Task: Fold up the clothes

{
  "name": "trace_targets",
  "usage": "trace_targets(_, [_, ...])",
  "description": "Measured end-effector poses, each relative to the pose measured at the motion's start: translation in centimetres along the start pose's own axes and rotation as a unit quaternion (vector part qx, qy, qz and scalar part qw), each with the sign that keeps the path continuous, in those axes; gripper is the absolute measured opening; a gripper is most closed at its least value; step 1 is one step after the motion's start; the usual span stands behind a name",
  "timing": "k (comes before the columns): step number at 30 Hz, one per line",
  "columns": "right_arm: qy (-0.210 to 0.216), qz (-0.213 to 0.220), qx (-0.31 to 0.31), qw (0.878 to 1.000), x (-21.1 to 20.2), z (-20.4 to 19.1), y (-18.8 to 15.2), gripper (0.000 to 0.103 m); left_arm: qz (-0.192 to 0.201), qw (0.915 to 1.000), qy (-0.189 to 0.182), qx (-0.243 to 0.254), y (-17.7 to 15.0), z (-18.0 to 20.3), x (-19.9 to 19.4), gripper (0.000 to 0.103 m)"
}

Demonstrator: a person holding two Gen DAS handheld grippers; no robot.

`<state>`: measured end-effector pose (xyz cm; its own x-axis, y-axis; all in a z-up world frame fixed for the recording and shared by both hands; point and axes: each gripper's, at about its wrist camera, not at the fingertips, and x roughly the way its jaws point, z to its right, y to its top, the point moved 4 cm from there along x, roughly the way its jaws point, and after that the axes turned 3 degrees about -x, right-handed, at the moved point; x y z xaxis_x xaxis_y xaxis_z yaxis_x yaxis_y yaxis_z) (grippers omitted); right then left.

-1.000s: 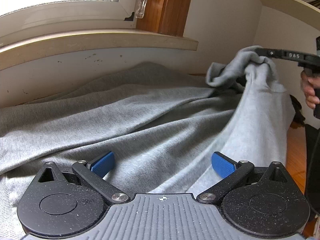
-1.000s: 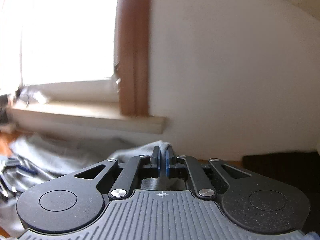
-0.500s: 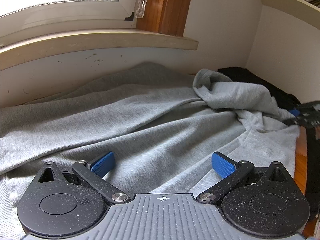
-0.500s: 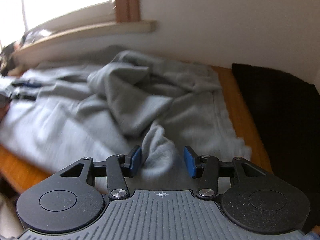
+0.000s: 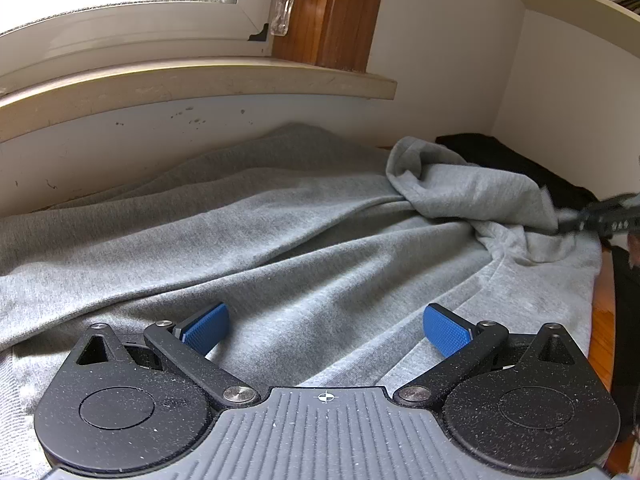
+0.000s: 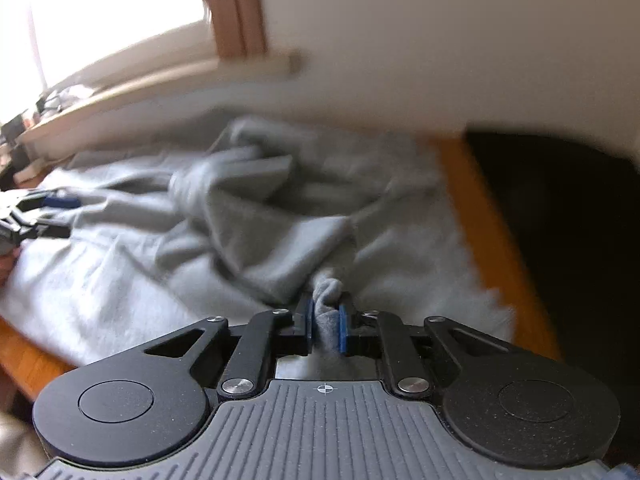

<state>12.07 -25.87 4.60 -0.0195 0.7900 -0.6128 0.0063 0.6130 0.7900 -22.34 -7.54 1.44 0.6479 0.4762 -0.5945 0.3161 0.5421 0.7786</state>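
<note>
Pinching a bunched fold of the grey garment (image 6: 256, 216) between its blue pads, the right gripper (image 6: 325, 326) has just been closing its jaws, and the cloth now fills the narrow gap between them, wrinkled into a small knot just ahead of the fingertips. From that knot the fabric runs out in rumpled ridges across a wooden table (image 6: 486, 224), whose orange-brown surface shows as a strip beside the garment's right edge, with a dark cloth (image 6: 572, 240) lying beyond that strip. This view is smeared, so finer detail of the folds cannot be told. The left gripper (image 5: 326, 330) hovers low over the garment with its jaws spread wide; its blue pads (image 5: 206, 328) stand well apart with only flat grey cloth showing beneath and between them, and nothing is gripped. From there the garment (image 5: 280, 240) spreads away in long soft creases toward the wall, and a loose heap of it is gathered at the far right, where the tip of the right gripper (image 5: 576, 222) meets the cloth. Behind the garment a pale window sill (image 5: 200, 84) juts from the white wall, with a brown wooden frame (image 5: 332, 12) rising beside the bright window
</note>
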Motion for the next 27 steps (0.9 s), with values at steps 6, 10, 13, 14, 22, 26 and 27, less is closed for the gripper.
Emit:
trace_targets(6, [-0.064, 0.045, 0.011, 0.997, -3.1, 1.6, -0.1, 0.031, 0.0, 1.0, 0.001, 0.002, 0.0, 0.0, 0.0, 0.103])
trace_targets(10, [-0.08, 0.049, 0.079, 0.992, -4.3, 4.7, -2.6, 0.042, 0.0, 1.0, 0.004, 0.003, -0.1, 0.1, 0.0, 0.103])
trace_targets(13, [-0.065, 0.031, 0.104, 0.992, -4.4, 5.7, -5.0, 0.043, -0.002, 0.9998, 0.017, 0.009, -0.1, 0.2, -0.1, 0.103])
trace_targets(14, [-0.056, 0.027, 0.105, 0.992, -4.2, 5.7, -5.7, 0.043, -0.002, 0.9996, 0.026, 0.013, -0.2, 0.3, -0.2, 0.103])
trace_targets(22, [-0.041, 0.025, 0.035, 0.998, -3.7, 4.1, -7.1, 0.041, 0.042, 0.9969, 0.065, 0.013, 0.5, -0.3, -2.6, 0.103])
trace_targets(26, [-0.055, 0.023, 0.024, 0.998, -5.0, 4.8, -6.8, 0.004, 0.048, 0.9954, 0.081, 0.02, 0.8, -0.9, -3.4, 0.103])
trace_targets(27, [-0.071, 0.035, 0.026, 0.997, -6.0, 5.2, -6.6, 0.004, 0.047, 0.9952, 0.084, 0.021, 0.8, -1.0, -3.5, 0.103])
